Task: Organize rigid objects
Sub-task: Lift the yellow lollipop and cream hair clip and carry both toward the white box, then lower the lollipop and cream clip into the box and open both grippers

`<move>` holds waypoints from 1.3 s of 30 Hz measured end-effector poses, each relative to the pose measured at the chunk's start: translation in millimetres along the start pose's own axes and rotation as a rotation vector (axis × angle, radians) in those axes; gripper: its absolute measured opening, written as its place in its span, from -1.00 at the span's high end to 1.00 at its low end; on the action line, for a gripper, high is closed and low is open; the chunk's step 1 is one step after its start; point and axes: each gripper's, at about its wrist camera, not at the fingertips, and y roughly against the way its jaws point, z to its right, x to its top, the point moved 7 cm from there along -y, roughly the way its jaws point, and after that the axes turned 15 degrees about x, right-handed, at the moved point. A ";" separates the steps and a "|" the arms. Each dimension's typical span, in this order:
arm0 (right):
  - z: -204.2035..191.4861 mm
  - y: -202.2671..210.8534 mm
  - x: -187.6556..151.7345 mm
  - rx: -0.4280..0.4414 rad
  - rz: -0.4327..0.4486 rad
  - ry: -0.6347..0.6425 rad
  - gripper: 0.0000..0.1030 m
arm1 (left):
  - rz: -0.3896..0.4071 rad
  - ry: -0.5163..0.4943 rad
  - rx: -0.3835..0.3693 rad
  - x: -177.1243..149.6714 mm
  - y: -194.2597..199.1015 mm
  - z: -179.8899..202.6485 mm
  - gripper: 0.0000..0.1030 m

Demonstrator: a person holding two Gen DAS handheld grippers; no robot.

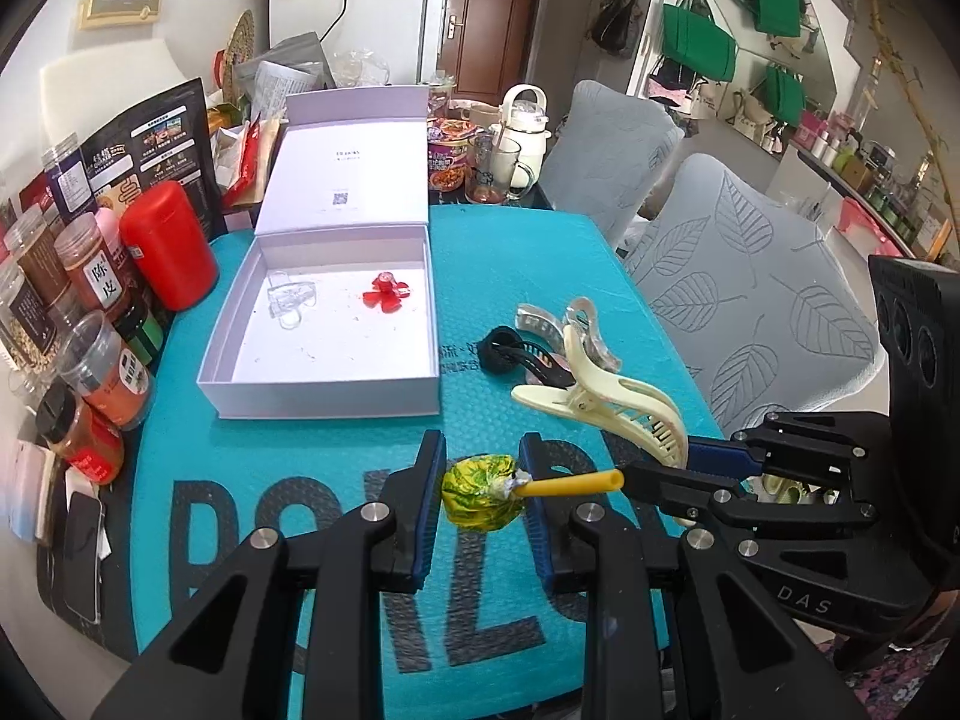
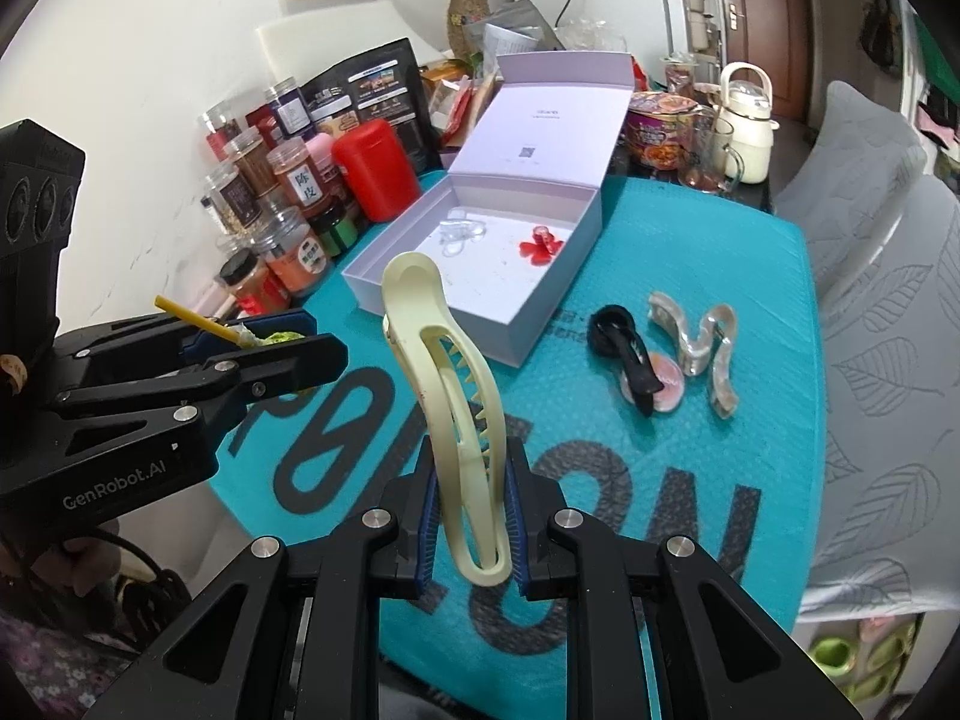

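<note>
My left gripper is shut on a lollipop in a yellow-green wrapper, its yellow stick pointing right. My right gripper is shut on a cream hair claw clip, which stands up between the blue pads; in the left wrist view that cream clip hangs at the right. An open white box lies ahead on the teal mat, holding a clear clip and a red clip. A black clip, a pearly claw clip and a pink disc lie on the mat.
Spice jars and a red canister crowd the table's left side. A phone lies at the left edge. A noodle cup, glass mug and white kettle stand behind the box. Grey-covered chairs are on the right.
</note>
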 end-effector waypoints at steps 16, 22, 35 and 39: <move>-1.5 -39.9 43.0 -0.011 0.020 -0.005 0.63 | 0.003 -0.014 0.006 33.2 -34.4 -41.2 0.52; 6.0 -57.8 66.9 -0.019 0.023 -0.013 0.63 | 0.002 -0.020 0.007 54.0 -53.7 -56.1 0.52; 35.1 -95.7 122.7 -0.048 0.030 -0.030 0.63 | 0.017 -0.032 -0.003 107.8 -107.1 -84.0 0.52; 45.3 -109.8 139.4 -0.056 0.035 -0.037 0.63 | 0.018 -0.037 -0.007 121.5 -126.2 -92.0 0.52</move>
